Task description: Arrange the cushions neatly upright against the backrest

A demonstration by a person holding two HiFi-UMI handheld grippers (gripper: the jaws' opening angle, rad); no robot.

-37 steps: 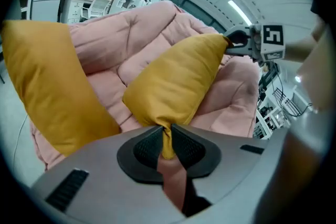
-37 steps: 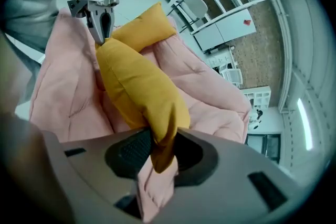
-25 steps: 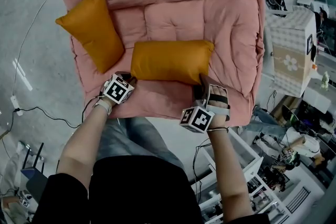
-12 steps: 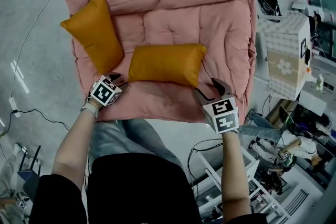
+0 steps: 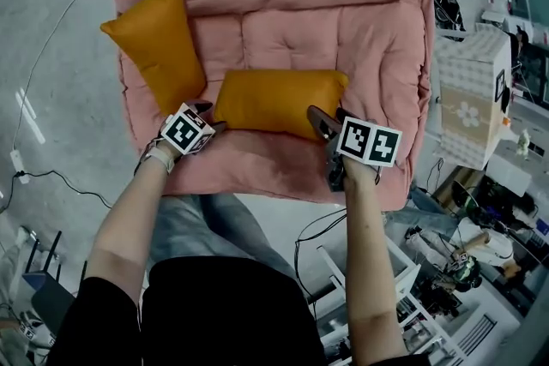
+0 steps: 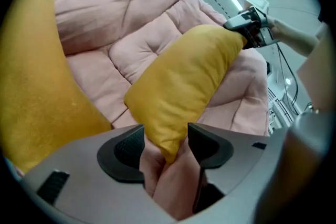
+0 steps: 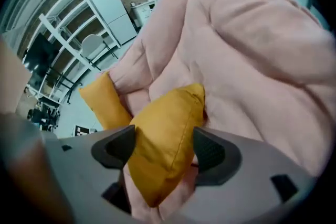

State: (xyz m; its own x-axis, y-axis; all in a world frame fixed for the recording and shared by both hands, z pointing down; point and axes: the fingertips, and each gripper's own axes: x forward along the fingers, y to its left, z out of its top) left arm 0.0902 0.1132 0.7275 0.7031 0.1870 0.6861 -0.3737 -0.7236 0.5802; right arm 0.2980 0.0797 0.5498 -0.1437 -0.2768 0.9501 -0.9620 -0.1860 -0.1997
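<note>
Two orange cushions lie on the pink sofa. One cushion leans along the left arm. The other cushion lies lengthwise at the sofa's near side. My left gripper is at that cushion's left corner, and its jaws are opening. In the left gripper view the corner sits loose between the pads. My right gripper is at the right corner, jaws also opening. That corner lies between the right gripper's pads with a gap beside it.
A pale box with a flower print stands right of the sofa. White shelving is below it, near my right arm. A black cable runs over the grey floor at the left.
Both grippers' jaws have spread apart. The right gripper has turned and moved up to the middle cushion's right corner. The left one stays by the left corner.
</note>
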